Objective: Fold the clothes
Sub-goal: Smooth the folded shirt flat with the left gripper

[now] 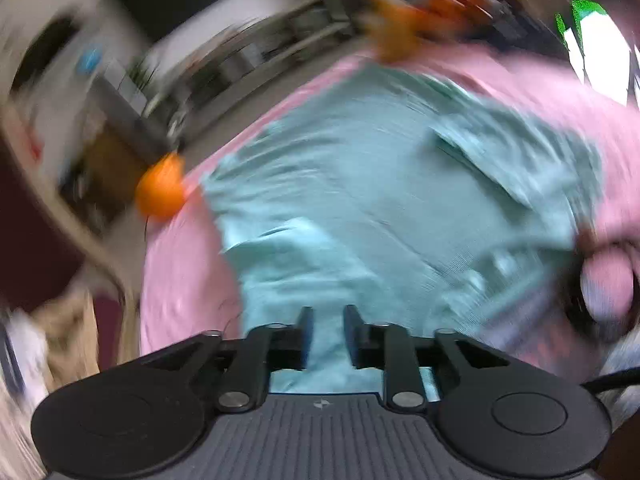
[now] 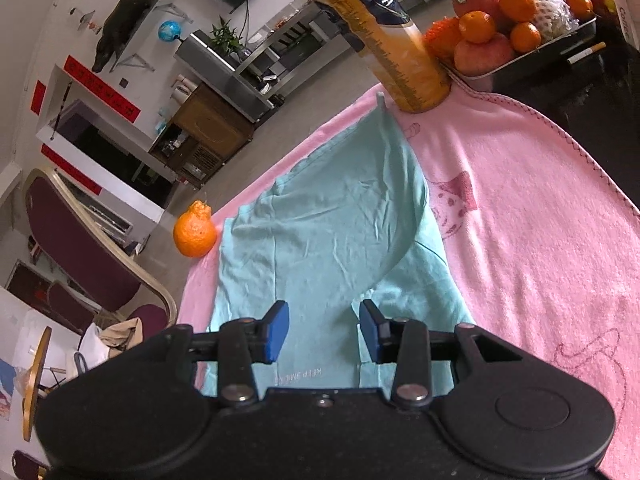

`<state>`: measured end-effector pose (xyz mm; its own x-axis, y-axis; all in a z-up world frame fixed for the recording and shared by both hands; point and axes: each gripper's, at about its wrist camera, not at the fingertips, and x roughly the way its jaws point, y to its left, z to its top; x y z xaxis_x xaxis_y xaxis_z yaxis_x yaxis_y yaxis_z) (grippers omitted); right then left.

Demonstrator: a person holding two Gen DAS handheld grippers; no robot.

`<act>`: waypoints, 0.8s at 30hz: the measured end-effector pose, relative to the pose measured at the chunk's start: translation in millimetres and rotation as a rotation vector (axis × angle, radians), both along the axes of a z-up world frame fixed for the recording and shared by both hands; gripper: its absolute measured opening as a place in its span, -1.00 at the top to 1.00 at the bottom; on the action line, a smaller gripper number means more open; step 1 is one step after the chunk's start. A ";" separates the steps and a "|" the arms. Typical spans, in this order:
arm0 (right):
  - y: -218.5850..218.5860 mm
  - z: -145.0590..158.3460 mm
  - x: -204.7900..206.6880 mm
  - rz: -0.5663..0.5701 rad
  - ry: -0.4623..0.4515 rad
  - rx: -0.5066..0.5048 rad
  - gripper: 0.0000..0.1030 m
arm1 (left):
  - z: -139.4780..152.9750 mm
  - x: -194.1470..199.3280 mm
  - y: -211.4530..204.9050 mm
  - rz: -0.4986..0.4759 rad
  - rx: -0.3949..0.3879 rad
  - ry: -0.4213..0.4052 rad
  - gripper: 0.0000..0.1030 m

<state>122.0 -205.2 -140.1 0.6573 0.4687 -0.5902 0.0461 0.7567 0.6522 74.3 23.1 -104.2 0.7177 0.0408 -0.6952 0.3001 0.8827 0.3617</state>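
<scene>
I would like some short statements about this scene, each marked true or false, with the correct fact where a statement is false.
1. The shirt lies on a pink blanket. True.
2. The right gripper is shut on the shirt. False: its jaws stand open, with the shirt showing between them.
3. A single orange sits at the blanket's edge, beside the shirt. True.
4. The tray holds only bananas. False: it holds oranges and apples, among other fruit.
5. The shirt is red. False: it is light teal.
6. A tall yellow bottle stands on the blanket near the tray. True.
</scene>
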 end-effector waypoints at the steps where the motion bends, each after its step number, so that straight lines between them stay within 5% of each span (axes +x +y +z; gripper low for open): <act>1: 0.3 0.6 -0.3 0.003 -0.002 -0.005 0.26 | 10.2 8.9 19.6 0.071 -0.080 0.004 0.37; 5: 2.1 0.2 0.3 0.011 0.007 -0.018 0.26 | 17.1 40.0 98.8 0.384 -0.389 0.056 0.36; 9: 7.1 -6.5 1.4 0.031 0.066 -0.099 0.45 | -17.1 45.7 115.3 0.529 -0.502 0.204 0.36; 11: 15.9 -12.0 3.4 0.055 0.112 -0.196 0.67 | -27.8 49.7 111.3 0.542 -0.503 0.255 0.36; 15: 21.9 -25.7 6.6 0.060 0.194 -0.267 0.67 | -39.8 51.4 105.4 0.545 -0.522 0.320 0.40; 19: 18.9 -35.4 9.0 0.035 0.247 -0.302 0.67 | -47.1 50.3 106.1 0.571 -0.509 0.330 0.96; 24: 20.5 -50.9 13.3 0.036 0.315 -0.374 0.67 | -44.9 40.5 95.8 0.586 -0.400 0.292 0.91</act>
<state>135.3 -184.8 -191.0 0.4069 0.2060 -0.8899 0.1668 0.9411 0.2941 114.8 118.8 -149.2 0.4412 0.0630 -0.8952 -0.2227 0.9740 -0.0413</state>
